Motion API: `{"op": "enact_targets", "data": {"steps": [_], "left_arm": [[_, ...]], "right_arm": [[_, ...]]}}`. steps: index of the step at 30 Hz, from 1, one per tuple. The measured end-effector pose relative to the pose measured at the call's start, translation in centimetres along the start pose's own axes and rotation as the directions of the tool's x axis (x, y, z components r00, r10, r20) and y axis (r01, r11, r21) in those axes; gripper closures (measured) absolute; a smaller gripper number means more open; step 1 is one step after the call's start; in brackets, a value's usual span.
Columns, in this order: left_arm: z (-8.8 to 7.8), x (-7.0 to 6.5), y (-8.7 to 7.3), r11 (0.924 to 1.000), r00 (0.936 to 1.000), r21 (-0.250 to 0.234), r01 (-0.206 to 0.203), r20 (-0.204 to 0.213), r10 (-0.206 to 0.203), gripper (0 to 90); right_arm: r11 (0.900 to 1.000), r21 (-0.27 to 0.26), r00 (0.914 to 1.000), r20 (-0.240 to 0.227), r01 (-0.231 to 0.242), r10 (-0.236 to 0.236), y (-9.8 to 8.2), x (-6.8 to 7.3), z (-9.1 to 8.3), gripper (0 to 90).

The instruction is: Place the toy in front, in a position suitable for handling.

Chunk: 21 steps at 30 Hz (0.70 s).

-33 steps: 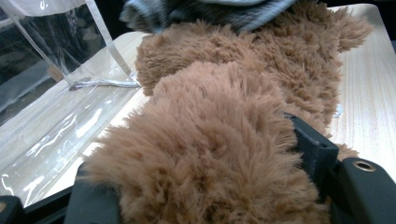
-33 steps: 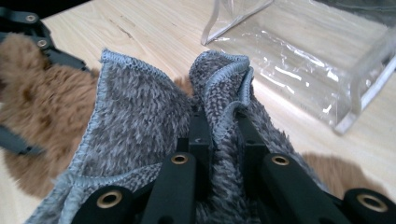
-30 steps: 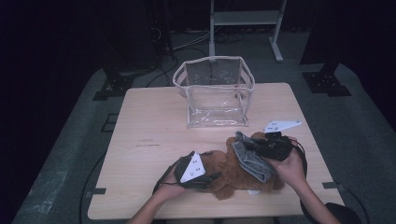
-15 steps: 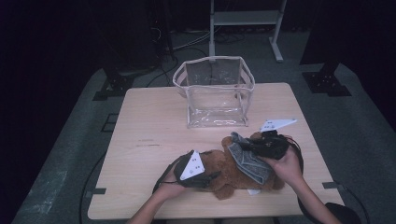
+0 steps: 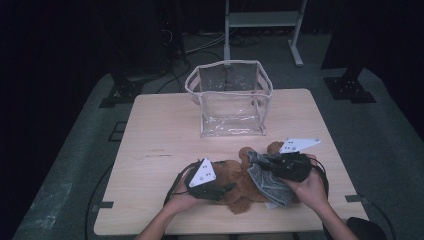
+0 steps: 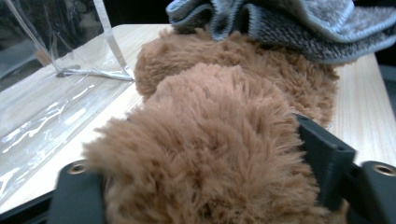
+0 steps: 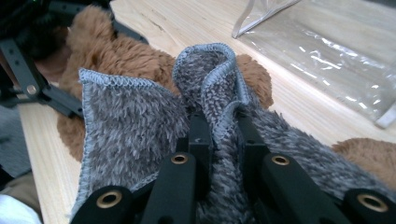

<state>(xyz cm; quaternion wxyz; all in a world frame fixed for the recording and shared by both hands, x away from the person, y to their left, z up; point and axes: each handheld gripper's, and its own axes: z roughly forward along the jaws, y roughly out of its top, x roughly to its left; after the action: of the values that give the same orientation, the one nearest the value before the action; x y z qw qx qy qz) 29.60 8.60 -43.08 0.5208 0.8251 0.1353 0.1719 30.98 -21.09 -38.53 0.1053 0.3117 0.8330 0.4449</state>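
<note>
On the near part of the bench [image 5: 165, 135] lies a brown plush toy [image 5: 239, 181], with a grey cloth [image 5: 267, 180] draped over its right side, and behind them stands a clear plastic bag [image 5: 229, 97]. The left gripper [image 5: 227, 189] has its fingers [image 6: 322, 158] on both sides of the plush toy's fur; they have just been opening, and the fur is between them, bulging over them. The right gripper [image 5: 265, 162] has its fingers [image 7: 198, 135] closed narrow on a fold of the grey cloth, which it pinches just above the toy.
</note>
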Motion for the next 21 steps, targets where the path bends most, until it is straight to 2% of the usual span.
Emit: {"op": "enact_targets", "data": {"steps": [3, 5, 6, 8, 11, 13, 15, 17, 19, 21], "left_arm": [[-0.4, 0.5, -0.1, 0.9991, 0.9990, 0.005, 0.043, 0.014, -0.043, 18.3], [-0.8, 0.8, -0.2, 0.9987, 0.9986, 0.002, 0.050, 0.018, -0.050, 17.8], [-0.9, 0.9, -0.4, 0.9977, 0.9974, -0.003, 0.067, 0.025, -0.067, 17.8], [-0.9, 0.8, -0.6, 0.9981, 0.9977, -0.007, 0.062, 0.030, -0.062, 24.8], [-0.7, 0.7, -0.8, 0.9973, 0.9973, -0.015, 0.072, 0.017, -0.072, 34.5], [-0.5, 0.6, -0.7, 0.9975, 0.9976, -0.016, 0.069, 0.013, -0.069, 37.3], [-0.3, 0.4, -0.7, 0.9981, 0.9982, -0.017, 0.059, 0.014, -0.059, 37.8], [-0.2, 0.0, -0.6, 0.9988, 0.9990, -0.019, 0.045, 0.010, -0.045, 37.9], [-0.3, -0.3, -0.6, 0.9997, 0.9999, -0.016, 0.016, 0.004, -0.016, 37.9], [-0.3, -0.3, -0.7, 0.9998, 1.0000, -0.016, 0.009, 0.003, -0.009, 37.7]], "right_arm": [[0.999, 0.017, 0.9994, 0.018, 0.030, -0.030, 0.2, 0.4, 0.0, 79.6], [1.000, 0.013, 0.9997, 0.015, 0.020, -0.021, 0.1, 0.1, 0.0, 79.6], [1.000, 0.009, 0.9998, 0.012, 0.014, -0.014, 0.1, 0.0, 0.0, 79.6], [1.000, -0.005, 0.9998, 0.014, 0.011, -0.011, 0.1, 0.0, -0.1, 79.7], [0.997, -0.072, 0.9989, 0.028, 0.040, -0.038, 0.9, 1.1, -0.7, 79.9], [0.994, -0.102, 0.9987, -0.005, 0.049, -0.050, 1.9, 2.0, -0.6, 79.9], [0.992, -0.107, 0.9966, -0.046, 0.063, -0.068, 3.0, 2.9, 0.2, 79.8], [0.993, -0.088, 0.9931, -0.075, 0.083, -0.090, 4.0, 4.0, 1.7, 79.7], [0.992, -0.071, 0.9905, -0.085, 0.102, -0.108, 4.5, 4.6, 3.0, 79.6], [0.991, -0.039, 0.9887, -0.080, 0.124, -0.127, 4.7, 5.1, 4.3, 79.5]]}}
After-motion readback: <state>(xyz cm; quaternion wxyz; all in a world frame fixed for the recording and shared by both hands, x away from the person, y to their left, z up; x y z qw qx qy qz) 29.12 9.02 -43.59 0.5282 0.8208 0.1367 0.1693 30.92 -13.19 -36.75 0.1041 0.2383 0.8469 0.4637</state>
